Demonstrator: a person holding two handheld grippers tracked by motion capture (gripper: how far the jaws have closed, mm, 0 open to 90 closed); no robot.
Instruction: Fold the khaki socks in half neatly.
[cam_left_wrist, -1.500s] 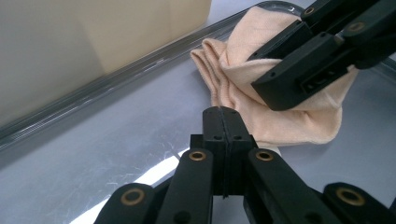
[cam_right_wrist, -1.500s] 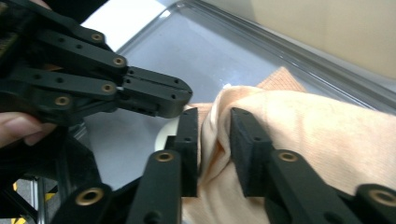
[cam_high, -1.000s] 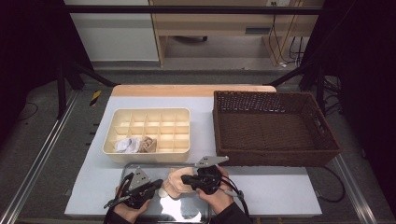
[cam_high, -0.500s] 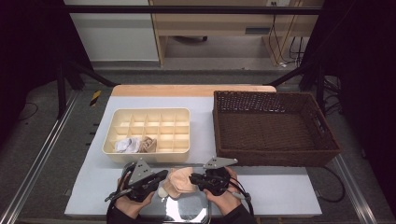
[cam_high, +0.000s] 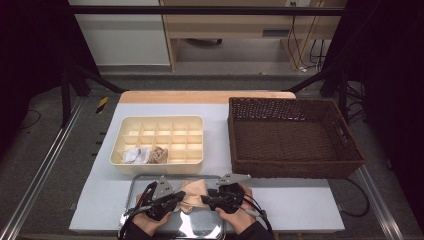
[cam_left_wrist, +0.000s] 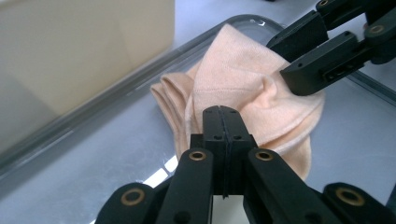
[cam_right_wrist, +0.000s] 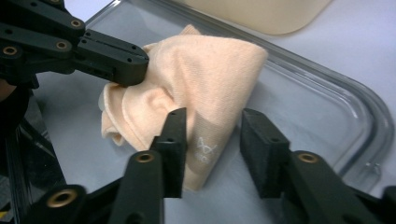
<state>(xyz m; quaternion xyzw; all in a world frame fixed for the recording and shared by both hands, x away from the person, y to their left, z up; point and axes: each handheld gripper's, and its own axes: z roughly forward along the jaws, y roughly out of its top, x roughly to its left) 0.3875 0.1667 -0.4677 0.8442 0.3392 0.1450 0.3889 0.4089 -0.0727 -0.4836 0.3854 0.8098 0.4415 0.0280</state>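
A: Peach sock (cam_high: 192, 194) lies folded on the clear tray (cam_high: 131, 181) at the near table edge, in front of the cream divided organizer (cam_high: 161, 141). Left gripper (cam_left_wrist: 223, 122): jaws pressed tight together, pinching a fold of the sock near its cuff end.

B: And the right gripper (cam_right_wrist: 212, 140)?

A: Its jaws have just been opening. In the right gripper view they stand apart with one edge of the sock lying between them; the pads are not pressing the cloth. A second ago, from the high view, both hands sat a little lower on the tray; now they are closer to the organizer, and the sock is bunched between the two tools.

B: Meaning for the job?

A: My read: the right side has finished its part of the fold and is letting go, so the sock hangs on the left pinch alone. Next step is probably carrying it to a free cell.

B: Organizer status?

A: Two bundles already in the front row, a white one (cam_high: 134, 155) and a tan one (cam_high: 157, 155), side by side. Other cells look empty. Wicker basket (cam_high: 292, 137) to the right looks empty.

B: Risk?

A: With a single pinch, the fold may open during the lift.
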